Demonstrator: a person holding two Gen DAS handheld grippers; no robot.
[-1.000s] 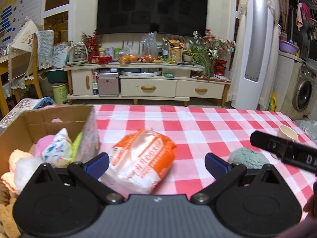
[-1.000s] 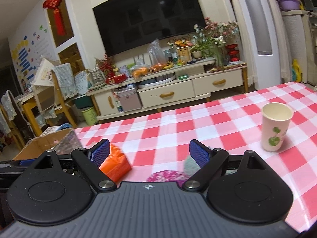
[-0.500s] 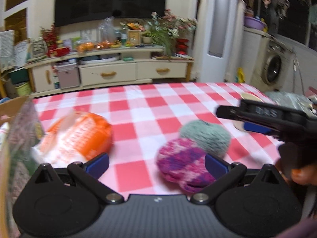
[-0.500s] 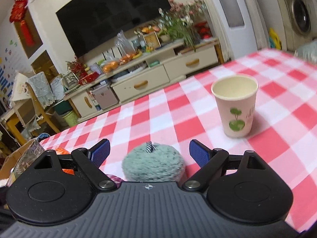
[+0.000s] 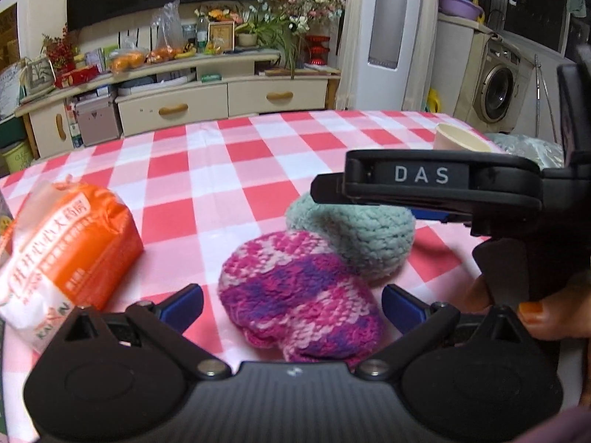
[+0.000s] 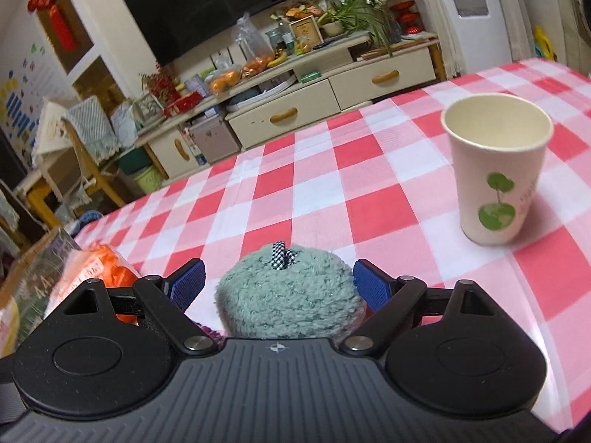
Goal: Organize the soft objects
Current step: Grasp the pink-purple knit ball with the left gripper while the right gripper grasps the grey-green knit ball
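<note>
A home living room: television (image 6: 229,3), drawer cabinet (image 6: 332,81), checked tablecloth (image 6: 332,184).

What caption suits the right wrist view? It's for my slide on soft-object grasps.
Open right gripper straddling a green knitted pouf on the checked tablecloth, paper cup standing upright nearby.

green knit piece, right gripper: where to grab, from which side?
Grip the green knit piece across its rounded body, coming in level from the near side as the right gripper is lined up now, jaws open either side. It is a soft low dome, so squeeze the flanks, below the checked tab. The pink knit piece touches it, so lift clear.
</note>
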